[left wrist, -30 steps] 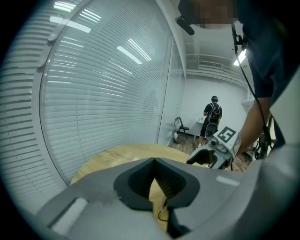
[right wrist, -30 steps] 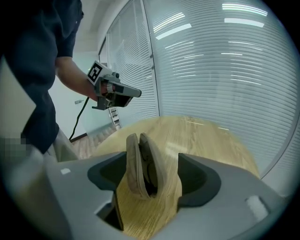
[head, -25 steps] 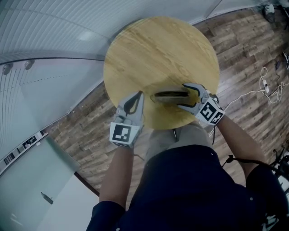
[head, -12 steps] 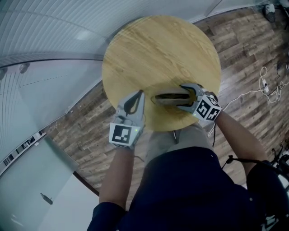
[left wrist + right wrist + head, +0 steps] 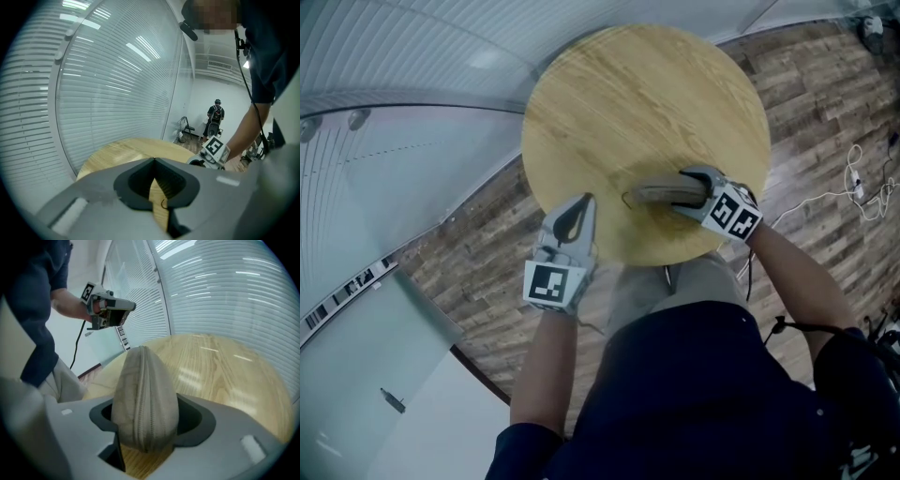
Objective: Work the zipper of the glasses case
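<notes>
The glasses case (image 5: 661,194) lies on the round wooden desk (image 5: 628,103), close to its near edge and toward the right side, with its long side running roughly along that edge. In the right gripper view its zipper (image 5: 140,420) runs up the rounded end that faces me. My right gripper (image 5: 680,192) straddles the case's right end; its jaws have just been closing with the case between them, and both now bear on the fabric, so I read it as grasping the case.

My left gripper (image 5: 587,201) is clenched on nothing and hangs at the near-left edge of the desk, well apart from the case's left end. Bare wood lies between it and the case, and nothing stands in that gap.

The rest of the desk top is bare out to its far and left edges, which leaves room that way. The near edge is tight: the person's legs and torso sit right under it.

Past the far and left edges curves a glass wall with blinds (image 5: 412,56). Wooden plank floor (image 5: 478,272) surrounds the desk, and white cables (image 5: 848,183) trail across it off the right edge. In the left gripper view a person (image 5: 215,115) stands far back in the room.
</notes>
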`<state>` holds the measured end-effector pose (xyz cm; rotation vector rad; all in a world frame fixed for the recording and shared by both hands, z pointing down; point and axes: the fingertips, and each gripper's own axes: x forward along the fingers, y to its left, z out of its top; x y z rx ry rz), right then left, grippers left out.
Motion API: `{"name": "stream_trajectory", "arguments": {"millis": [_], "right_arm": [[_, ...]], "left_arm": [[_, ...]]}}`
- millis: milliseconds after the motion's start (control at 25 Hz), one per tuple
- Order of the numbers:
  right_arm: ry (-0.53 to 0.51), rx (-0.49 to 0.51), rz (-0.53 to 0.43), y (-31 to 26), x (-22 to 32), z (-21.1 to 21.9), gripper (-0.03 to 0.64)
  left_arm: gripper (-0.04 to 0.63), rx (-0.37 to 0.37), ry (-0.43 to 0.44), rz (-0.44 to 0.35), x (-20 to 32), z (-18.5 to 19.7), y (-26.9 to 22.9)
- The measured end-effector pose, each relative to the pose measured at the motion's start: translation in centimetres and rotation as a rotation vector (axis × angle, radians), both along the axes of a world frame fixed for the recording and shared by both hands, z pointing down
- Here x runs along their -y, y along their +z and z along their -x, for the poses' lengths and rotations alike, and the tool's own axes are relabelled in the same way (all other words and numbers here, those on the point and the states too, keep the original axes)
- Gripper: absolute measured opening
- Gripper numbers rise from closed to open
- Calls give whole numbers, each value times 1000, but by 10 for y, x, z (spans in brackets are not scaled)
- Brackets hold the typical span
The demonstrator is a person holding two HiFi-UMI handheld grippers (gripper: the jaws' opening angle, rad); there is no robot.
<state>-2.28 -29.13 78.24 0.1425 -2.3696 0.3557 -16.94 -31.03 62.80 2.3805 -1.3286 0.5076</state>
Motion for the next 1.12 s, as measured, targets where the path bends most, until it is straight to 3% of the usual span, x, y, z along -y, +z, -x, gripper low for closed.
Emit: {"name": "stream_trajectory", "arguments": {"millis": [160, 440, 600, 800, 960, 1120], "right_arm": [[119, 68, 73, -17, 6, 3, 298], [147, 135, 15, -66, 1, 3, 291], [201, 189, -24, -109, 10, -7, 291], [261, 290, -38, -178, 18, -18, 291], [337, 365, -70, -229, 40, -24, 291], [348, 424, -122, -264, 50, -24, 293]], "left_arm": [[2, -11, -7, -35, -1, 8, -23], [2, -37, -28, -68, -6, 13, -44], [2, -92, -28, -61, -9, 3, -58], [8, -235, 25, -59, -6, -15, -89], [192, -248, 65, -61, 8, -27, -106], [201, -323, 163, -70, 8, -55, -124]]}}
